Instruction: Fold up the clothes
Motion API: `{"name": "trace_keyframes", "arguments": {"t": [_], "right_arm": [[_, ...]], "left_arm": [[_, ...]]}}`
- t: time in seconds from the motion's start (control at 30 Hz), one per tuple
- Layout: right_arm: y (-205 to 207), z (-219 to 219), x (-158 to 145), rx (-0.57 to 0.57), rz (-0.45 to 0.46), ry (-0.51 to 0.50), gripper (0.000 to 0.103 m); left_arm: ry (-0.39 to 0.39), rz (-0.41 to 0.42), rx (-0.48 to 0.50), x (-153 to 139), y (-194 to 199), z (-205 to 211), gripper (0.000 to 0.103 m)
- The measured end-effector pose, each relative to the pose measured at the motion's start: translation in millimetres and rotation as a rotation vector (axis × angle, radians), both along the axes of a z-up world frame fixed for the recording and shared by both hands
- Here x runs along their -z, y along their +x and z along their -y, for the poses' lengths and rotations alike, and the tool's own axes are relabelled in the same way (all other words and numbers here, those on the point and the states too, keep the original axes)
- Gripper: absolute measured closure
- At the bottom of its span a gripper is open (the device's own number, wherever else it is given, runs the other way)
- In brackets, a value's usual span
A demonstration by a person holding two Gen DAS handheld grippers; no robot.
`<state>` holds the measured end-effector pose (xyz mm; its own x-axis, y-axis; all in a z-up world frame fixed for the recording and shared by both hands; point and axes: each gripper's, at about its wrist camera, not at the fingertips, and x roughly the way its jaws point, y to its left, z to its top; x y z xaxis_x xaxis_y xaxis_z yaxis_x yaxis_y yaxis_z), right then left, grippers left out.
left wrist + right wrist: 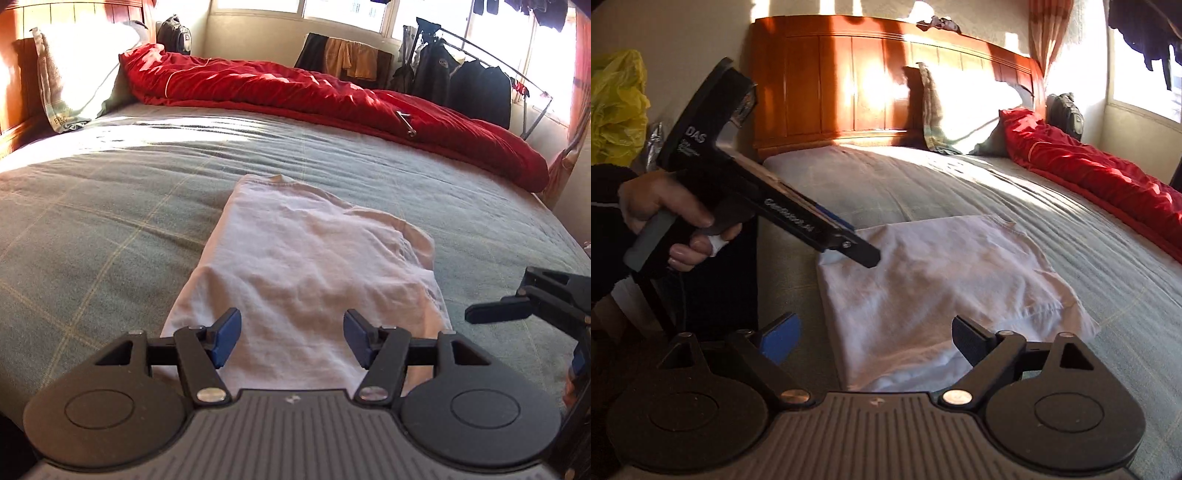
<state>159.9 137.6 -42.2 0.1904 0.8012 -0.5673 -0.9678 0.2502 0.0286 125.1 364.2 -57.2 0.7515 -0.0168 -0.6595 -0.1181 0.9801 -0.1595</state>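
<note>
a white t-shirt (303,273) is lying partly folded on the grey-green checked bedspread (92,229), near the bed's foot edge and well apart from the wooden headboard (849,85), its collar pointing toward the far side edge, where a red duvet (332,96) is lying bunched along the bed. the left gripper (291,341) is hovering over the shirt's near hem with its blue pads (226,338) standing partly apart and nothing between them. the right gripper (877,341) is hanging wide open over the shirt's other side, also gripping nothing. a hand (665,214) is holding the left gripper's handle. a pillow (964,107) is leaning against the headboard.
</note>
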Motion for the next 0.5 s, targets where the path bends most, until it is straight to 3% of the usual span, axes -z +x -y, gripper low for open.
{"name": "trace_keyframes", "arguments": {"t": [0.13, 0.27, 0.43, 0.5], "right_arm": [[9.0, -1.2, 26.0, 0.029, -0.120, -0.081, 0.010], [12.7, 13.5, 21.7, 0.075, -0.175, -0.049, 0.008], [13.6, 27.1, 5.7, 0.123, -0.184, 0.040, 0.007], [14.7, 32.3, 3.4, 0.135, -0.187, 0.055, 0.007]], "left_arm": [[-0.012, -0.009, -0.006, 0.8, 12.8, -2.4, 0.041], [-0.011, 0.014, -0.019, 0.5, 28.0, -10.4, 0.041], [-0.070, 0.026, -0.053, 12.3, 57.5, -29.4, 0.041], [-0.120, -0.015, -0.080, 21.0, 66.5, -39.1, 0.041]]}}
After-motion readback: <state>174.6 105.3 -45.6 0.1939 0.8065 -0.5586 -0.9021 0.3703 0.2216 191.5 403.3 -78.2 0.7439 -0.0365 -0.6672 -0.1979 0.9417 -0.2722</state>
